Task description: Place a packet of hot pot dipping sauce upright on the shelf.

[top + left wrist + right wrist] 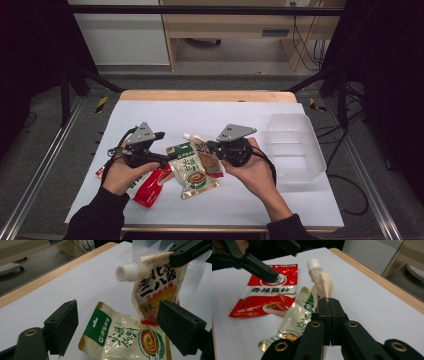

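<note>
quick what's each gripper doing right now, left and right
Left gripper: jaws open, nothing between them.
Right gripper: jaws closed on the spouted sauce pouch, holding it up above the table.

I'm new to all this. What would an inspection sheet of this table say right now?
Surface: white sheet over a wooden table.
Job's things: cream spouted sauce pouch with white cap, lifted off the sheet; green-and-gold sauce packet and red seasoning packet lying flat.
Clutter: empty clear plastic tray at the right.
Grippers: right hand-held gripper shut on the spouted pouch; left hand-held gripper open, nothing between its jaws.
Cables: black cable on the floor at the right.
Surroundings: wooden desk behind, dark frame around.
</note>
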{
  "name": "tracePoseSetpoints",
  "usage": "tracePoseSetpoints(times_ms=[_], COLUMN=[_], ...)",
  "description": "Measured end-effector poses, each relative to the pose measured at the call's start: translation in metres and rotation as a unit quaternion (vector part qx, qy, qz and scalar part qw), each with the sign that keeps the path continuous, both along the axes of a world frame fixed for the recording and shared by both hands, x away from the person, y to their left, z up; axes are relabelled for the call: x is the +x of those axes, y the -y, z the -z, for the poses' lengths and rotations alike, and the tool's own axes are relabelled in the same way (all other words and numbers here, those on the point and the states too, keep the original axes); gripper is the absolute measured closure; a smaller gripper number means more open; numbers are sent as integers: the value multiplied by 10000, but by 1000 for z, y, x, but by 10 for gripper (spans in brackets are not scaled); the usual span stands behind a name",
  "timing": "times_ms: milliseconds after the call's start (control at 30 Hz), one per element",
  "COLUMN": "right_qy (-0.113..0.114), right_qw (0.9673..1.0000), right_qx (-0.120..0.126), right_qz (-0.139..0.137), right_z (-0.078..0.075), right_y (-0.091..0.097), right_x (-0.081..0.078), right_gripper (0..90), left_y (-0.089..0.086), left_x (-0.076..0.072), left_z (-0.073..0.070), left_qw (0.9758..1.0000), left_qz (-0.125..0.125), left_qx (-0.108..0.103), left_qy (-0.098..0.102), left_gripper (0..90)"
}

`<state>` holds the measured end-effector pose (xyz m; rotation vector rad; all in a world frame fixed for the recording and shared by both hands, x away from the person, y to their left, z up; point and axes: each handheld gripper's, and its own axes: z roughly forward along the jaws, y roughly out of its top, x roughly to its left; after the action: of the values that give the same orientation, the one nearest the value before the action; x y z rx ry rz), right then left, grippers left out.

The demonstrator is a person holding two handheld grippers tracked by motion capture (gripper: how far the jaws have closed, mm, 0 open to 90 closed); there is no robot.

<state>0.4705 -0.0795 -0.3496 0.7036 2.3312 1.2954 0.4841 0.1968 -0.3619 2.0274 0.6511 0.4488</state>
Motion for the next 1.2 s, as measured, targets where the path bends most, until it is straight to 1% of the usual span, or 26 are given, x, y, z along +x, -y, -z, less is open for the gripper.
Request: tracePoseSetpoints(times_ms=[67, 167, 200, 233, 333, 400, 433, 500, 567, 600, 633, 667, 800, 833, 867, 900, 967, 1000, 1033, 1067, 1100, 1133, 1167, 1200], right_qy=[10, 8, 8, 11, 18, 25, -6, 0, 0, 0, 12, -5, 2, 1, 1, -28, -9, -9, 0, 0, -11, -42, -45, -45], right_qw=[9999, 9997, 9997, 9995, 9994, 9992, 9990, 9989, 9987, 9987, 9987, 9986, 9989, 9990, 9990, 9992, 9993, 9995, 9996, 9996, 9996, 9997, 9997, 9997], right_qx=[40, 71, 71, 88, 89, 107, 141, 137, 154, 154, 162, 176, 162, 169, 169, 199, 186, 148, 130, 130, 133, 140, 156, 179], right_qz=[-104, -225, -225, -291, -335, -384, -417, -443, -477, -477, -481, -489, -439, -405, -405, -335, -319, -267, -256, -256, -238, -176, -158, -154], right_z=[-2, -4, -4, -5, -6, -7, -7, -7, -7, -7, -7, -7, -6, -5, -5, -5, -5, -4, -4, -4, -4, -3, -3, -4], right_y=[-6, -13, -13, -17, -20, -22, -23, -25, -26, -26, -27, -27, -27, -26, -26, -24, -24, -23, -23, -23, -22, -19, -18, -17], right_x=[1, 0, 0, -1, -1, -1, -1, -2, -1, -1, -1, -1, 0, 1, 1, 2, 2, 2, 3, 3, 3, 4, 5, 5], right_gripper=[898, 898, 898, 898, 898, 898, 898, 897, 897, 897, 897, 897, 897, 897, 897, 896, 896, 895, 894, 894, 893, 892, 892, 892], left_y=[4, 7, 8, 9, 10, 11, 11, 10, 10, 10, 10, 9, 9, 7, 7, 7, 8, 10, 11, 11, 13, 14, 16, 17], left_x=[3, 5, 6, 8, 9, 10, 11, 11, 11, 11, 11, 11, 10, 10, 10, 10, 10, 10, 10, 10, 9, 8, 7, 6], left_z=[-2, -4, -4, -4, -5, -4, -5, -5, -6, -6, -6, -6, -8, -9, -9, -10, -10, -11, -12, -12, -14, -15, -17, -19], left_qw=[9999, 9999, 9998, 9997, 9995, 9994, 9994, 9991, 9991, 9991, 9990, 9989, 9991, 9989, 9989, 9987, 9986, 9985, 9984, 9984, 9982, 9982, 9982, 9982], left_qz=[96, 140, 165, 232, 278, 303, 303, 366, 387, 387, 409, 426, 376, 377, 377, 388, 399, 430, 452, 452, 501, 513, 516, 529], left_qx=[-54, -24, -24, -46, -31, -65, -87, -133, -96, -96, -82, -94, -42, -45, -45, -91, -70, -20, -31, -31, -71, -70, -67, -17], left_qy=[-50, -53, -78, -116, -121, -145, -119, -147, -125, -125, -146, -161, -206, -277, -277, -326, -327, -339, -328, -328, -331, -306, -286, -265], left_gripper=[193, 211, 211, 223, 236, 249, 265, 301, 338, 385, 385, 455, 544, 586, 606, 637, 641, 655, 665, 684, 684, 713, 715, 717])
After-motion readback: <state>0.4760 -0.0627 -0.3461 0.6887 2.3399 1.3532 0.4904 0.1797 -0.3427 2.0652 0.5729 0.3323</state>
